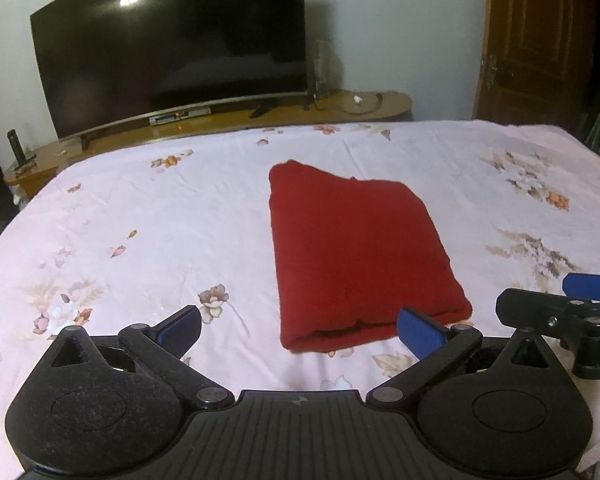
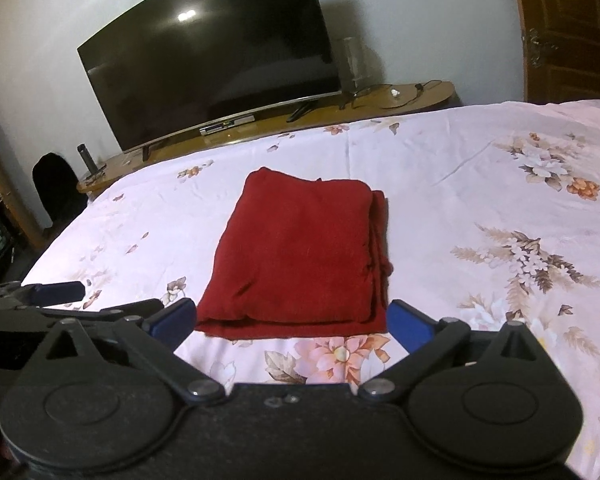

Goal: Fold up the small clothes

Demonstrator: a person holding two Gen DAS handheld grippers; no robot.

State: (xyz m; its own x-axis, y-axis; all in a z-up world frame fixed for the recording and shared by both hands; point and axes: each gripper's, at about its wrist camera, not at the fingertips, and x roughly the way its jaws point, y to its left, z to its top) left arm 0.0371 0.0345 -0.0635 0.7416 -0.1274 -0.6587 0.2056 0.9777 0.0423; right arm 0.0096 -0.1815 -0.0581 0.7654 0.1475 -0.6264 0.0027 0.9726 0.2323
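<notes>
Pale pink floral bedsheet (image 1: 148, 216) covers a wide bed that serves as the work surface, smooth apart from a few light creases. Beyond its far edge a long wooden TV bench (image 1: 236, 120) runs along a white wall and carries a large dark curved television (image 1: 172, 48), switched off, with a small set-top box (image 1: 180, 115) under it and loose cables at its right end. A brown panelled wooden door (image 1: 540, 40) stands at far right.

The dark red knit garment (image 1: 352, 256) lies near the middle of the sheet, folded into a compact rectangle with its rolled edge nearest the cameras and its layered edges on the right side. Neither tool touches it. The left gripper (image 1: 300, 330) hangs just short of the near edge with its blue pads spread wide and nothing between them; the right gripper (image 2: 288, 322) is likewise wide open and empty.

The fold looks finished, so the main risk is disturbing it: a pad dipping toward the near edge could snag the soft knit and drag the top layer open. The stacked layers on the right look slightly uneven and might slide if nudged. The two tools are also close side by side and could knock together.
</notes>
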